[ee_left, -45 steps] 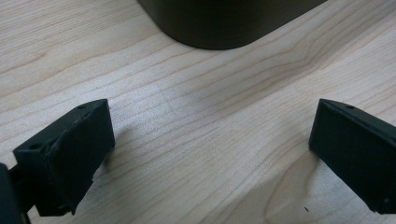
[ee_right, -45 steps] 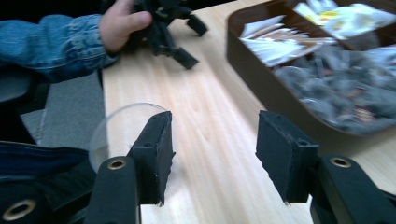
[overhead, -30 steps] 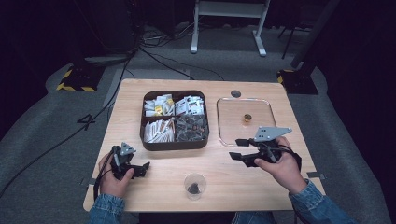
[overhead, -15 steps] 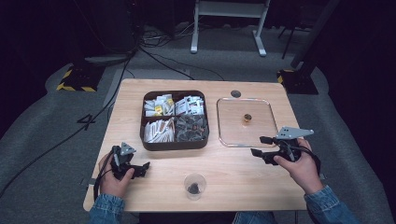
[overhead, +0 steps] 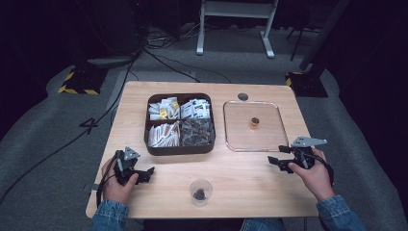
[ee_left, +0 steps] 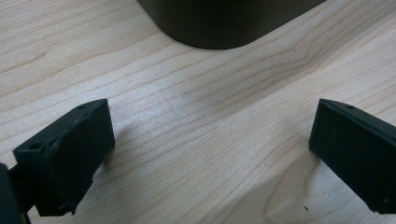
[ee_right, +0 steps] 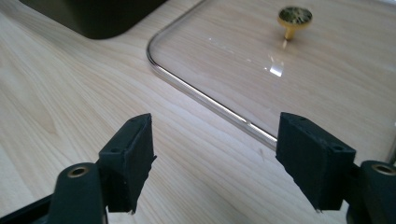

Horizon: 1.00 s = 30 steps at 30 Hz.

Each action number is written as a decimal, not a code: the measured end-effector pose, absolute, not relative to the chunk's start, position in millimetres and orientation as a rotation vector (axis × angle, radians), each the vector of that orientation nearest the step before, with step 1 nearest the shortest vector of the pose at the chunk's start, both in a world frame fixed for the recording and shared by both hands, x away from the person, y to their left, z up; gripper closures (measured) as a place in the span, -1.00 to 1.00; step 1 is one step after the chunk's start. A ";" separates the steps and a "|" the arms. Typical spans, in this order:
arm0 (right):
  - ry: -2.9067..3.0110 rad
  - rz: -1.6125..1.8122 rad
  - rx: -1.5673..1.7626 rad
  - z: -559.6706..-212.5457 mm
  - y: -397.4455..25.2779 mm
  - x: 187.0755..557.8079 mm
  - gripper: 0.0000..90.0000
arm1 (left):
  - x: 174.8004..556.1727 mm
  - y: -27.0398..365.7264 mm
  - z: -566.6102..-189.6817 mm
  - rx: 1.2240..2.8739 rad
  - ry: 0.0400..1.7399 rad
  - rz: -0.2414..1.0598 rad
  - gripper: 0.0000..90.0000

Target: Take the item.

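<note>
Pale wooden table (overhead: 250, 192) stands on grey carpet; no writing is legible on the packets in the dark brown divided tray (overhead: 179, 122). Left gripper (overhead: 144, 174) rests low, jaws wide apart and empty, just short of that tray. Right gripper (overhead: 275, 162), also gaping and empty, hovers beside the clear glass lid with a brass knob (overhead: 254, 126), ahead of it.

L gripper (overhead: 144, 173) & R gripper (overhead: 276, 162) — jaws wide apart.
</note>
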State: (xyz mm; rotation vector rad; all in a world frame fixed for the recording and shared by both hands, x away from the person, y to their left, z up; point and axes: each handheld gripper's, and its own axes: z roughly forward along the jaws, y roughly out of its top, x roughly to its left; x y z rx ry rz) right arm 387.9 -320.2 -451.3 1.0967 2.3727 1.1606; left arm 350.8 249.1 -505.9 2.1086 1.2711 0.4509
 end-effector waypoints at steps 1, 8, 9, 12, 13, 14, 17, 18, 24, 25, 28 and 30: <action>2.368 1.153 1.113 -454.8 -322.7 387.8 -0.38 | 350.8 249.1 -505.9 2.109 1.271 0.452 -0.99; 2.370 1.125 1.151 -476.9 -335.3 386.8 -0.43 | 350.8 249.1 -505.9 2.109 1.271 0.452 -0.99; 2.370 1.125 1.151 -476.9 -335.3 386.8 -0.43 | 350.8 249.1 -505.9 2.109 1.271 0.452 -0.99; 2.393 1.119 1.135 -487.2 -333.0 383.7 -0.47 | 350.8 249.1 -505.9 2.109 1.271 0.452 -0.99; 2.391 1.104 1.128 -489.4 -331.5 382.8 -0.49 | 350.8 249.1 -505.9 2.109 1.271 0.452 -0.99; 2.388 1.088 1.118 -491.6 -330.4 382.0 -0.51 | 350.9 249.2 -505.9 2.109 1.271 0.451 -0.99; 2.373 1.066 1.120 -497.2 -327.8 380.1 -0.55 | 350.9 249.2 -505.9 2.109 1.272 0.451 -0.99; 2.373 1.061 1.119 -498.2 -327.3 380.0 -0.55 | 350.9 249.2 -505.8 2.110 1.270 0.451 -0.99; 2.362 1.015 1.108 -502.6 -325.0 380.6 -0.66 | 350.9 249.1 -505.9 2.108 1.272 0.451 -0.99; 2.356 1.015 1.115 -502.8 -324.7 380.3 -0.66 | 350.9 249.2 -505.9 2.108 1.272 0.451 -0.99; 2.339 1.010 1.130 -504.1 -322.1 380.5 -0.75 | 350.9 249.2 -505.9 2.109 1.271 0.451 -0.99; 2.338 1.009 1.130 -504.3 -321.6 380.8 -0.75 | 350.9 249.2 -505.9 2.109 1.271 0.451 -0.99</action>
